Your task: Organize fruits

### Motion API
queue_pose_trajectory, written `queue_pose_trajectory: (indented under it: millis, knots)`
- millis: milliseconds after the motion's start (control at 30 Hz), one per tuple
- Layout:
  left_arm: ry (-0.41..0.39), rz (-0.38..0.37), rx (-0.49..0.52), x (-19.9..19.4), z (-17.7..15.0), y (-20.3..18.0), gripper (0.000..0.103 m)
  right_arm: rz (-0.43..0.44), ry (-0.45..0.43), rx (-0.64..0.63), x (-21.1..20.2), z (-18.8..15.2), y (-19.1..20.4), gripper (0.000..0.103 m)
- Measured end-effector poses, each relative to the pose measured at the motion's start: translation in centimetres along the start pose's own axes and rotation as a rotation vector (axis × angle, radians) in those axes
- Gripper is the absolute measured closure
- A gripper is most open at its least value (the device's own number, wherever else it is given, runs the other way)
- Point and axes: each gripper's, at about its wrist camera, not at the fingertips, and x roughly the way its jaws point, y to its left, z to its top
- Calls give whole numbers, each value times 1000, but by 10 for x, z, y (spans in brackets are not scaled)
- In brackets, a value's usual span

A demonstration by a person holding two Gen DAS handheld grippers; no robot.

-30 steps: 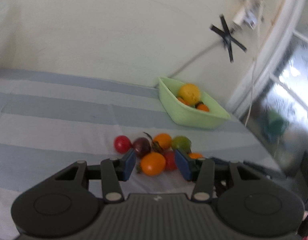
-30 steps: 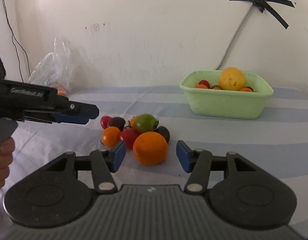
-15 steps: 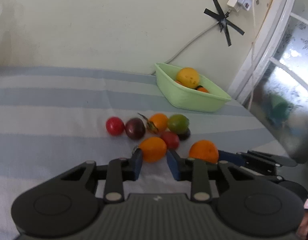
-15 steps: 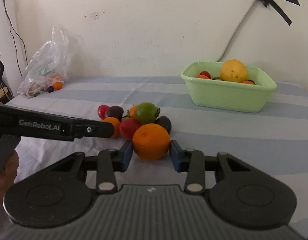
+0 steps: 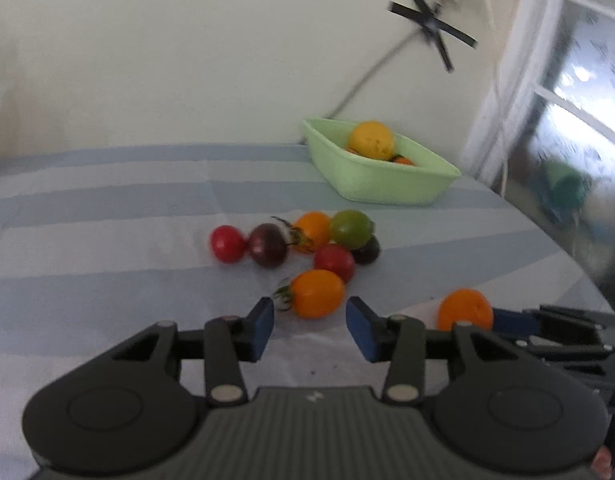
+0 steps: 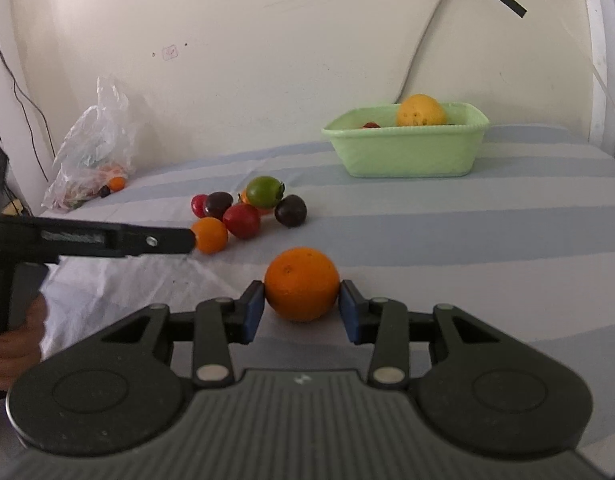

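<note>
Left wrist view first: the left gripper (image 5: 309,323) sits lower center with its jaws partly apart and nothing in them. They've just been opening again after a quick pinch, and the orange tomato (image 5: 317,293) lies right past the tips, a bit above center, its long axis running roughly left-right across the gap with the stem end toward the left pad. So the next grab looks like a short push straight ahead, I'd guess. The green basin (image 5: 381,182) is up and right of center with a yellow fruit (image 5: 371,139) in it. At lower right you can just see the orange (image 5: 464,309) against a blue pad, though blur makes contact hard to call there. Right wrist view settles it: the right gripper (image 6: 301,307) has both pads pressed on the orange at mid-frame, and the basin is upper right, well apart. This view also shows a plastic bag (image 6: 92,152) at the left.
</note>
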Motion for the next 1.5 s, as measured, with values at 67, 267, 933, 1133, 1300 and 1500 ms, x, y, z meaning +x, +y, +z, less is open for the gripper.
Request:
queue_pose_trajectory:
  millis: [67,267,933,1133,1300,1500]
  knots:
    - [-1,13,40,5,1,-6,53,11,-1,16,1,0,-3,59]
    - [-24,71,96,15,-1,-18,67,10,-3,24,0,-1,-2,59]
    - [-17,-10,117,-34,-49,-54,68,-46,-18,-18,-4,-5,6,42]
    - [-4,-56,82,-36,-45,-52,68,-42,-11,-65,1,1,8,62]
    - [10,-170,6,-35,-20,-51,68,81,26,66,-9,5,-13,63]
    - [-24,-255,-91,-5,50,-50,68,111,-25,224,-24,46,-63,82]
